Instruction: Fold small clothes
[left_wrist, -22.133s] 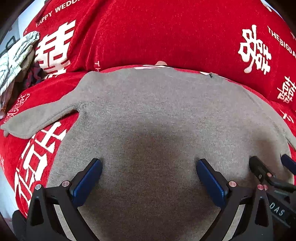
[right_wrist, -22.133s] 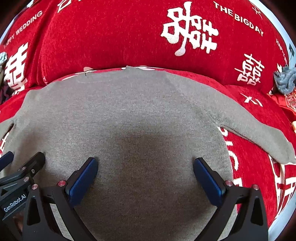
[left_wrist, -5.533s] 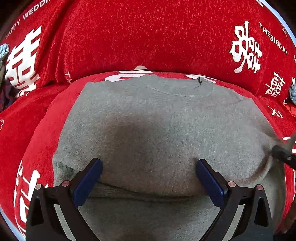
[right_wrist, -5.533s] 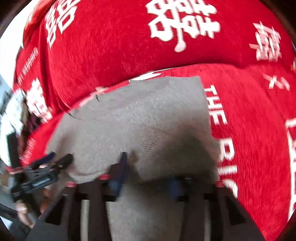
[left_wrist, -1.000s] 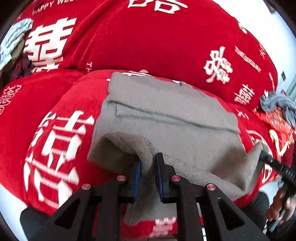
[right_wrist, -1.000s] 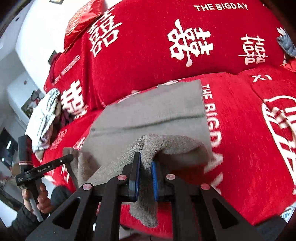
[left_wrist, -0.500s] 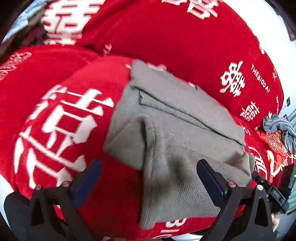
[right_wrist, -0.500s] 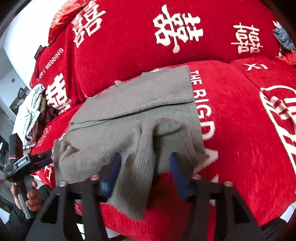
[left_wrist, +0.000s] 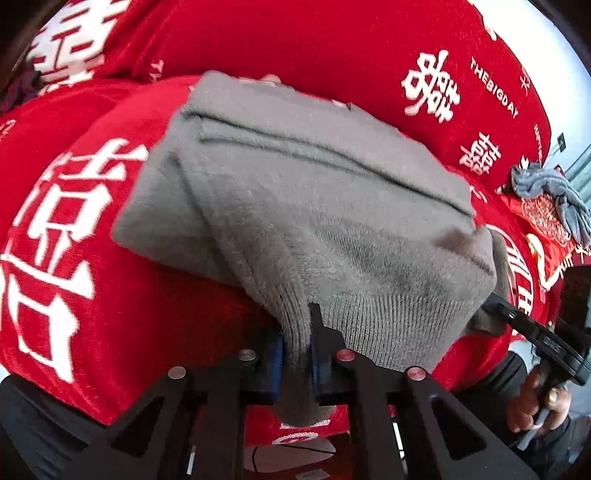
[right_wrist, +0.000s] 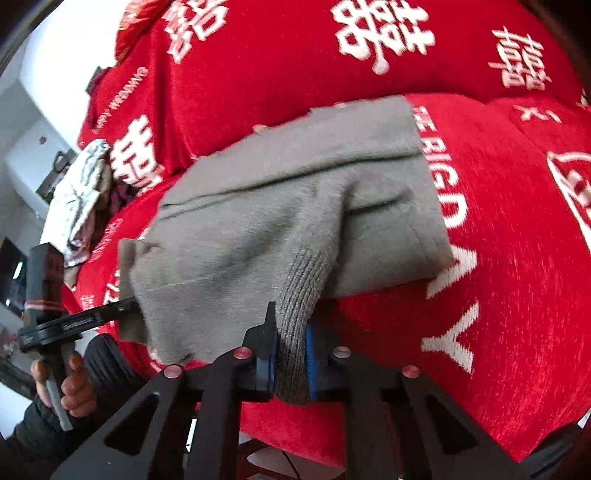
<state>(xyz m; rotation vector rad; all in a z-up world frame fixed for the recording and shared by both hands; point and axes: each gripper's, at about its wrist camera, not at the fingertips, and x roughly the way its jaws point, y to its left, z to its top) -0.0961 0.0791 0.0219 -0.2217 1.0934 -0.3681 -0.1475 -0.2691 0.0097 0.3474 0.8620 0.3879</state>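
Both the left hand-held gripper (left_wrist: 297, 354) and the right one (right_wrist: 290, 363) clench the sweater (left_wrist: 314, 206) hem; uneven lifting could unravel its folds.

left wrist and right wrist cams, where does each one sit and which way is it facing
Left wrist: on the left gripper, facing along its fingers over the grey sweater toward the sofa back; the right gripper shows at right.
Right wrist: on the right gripper, same direction; the left gripper shows at left.
Shared: sweater hem clamped, red sofa cover.
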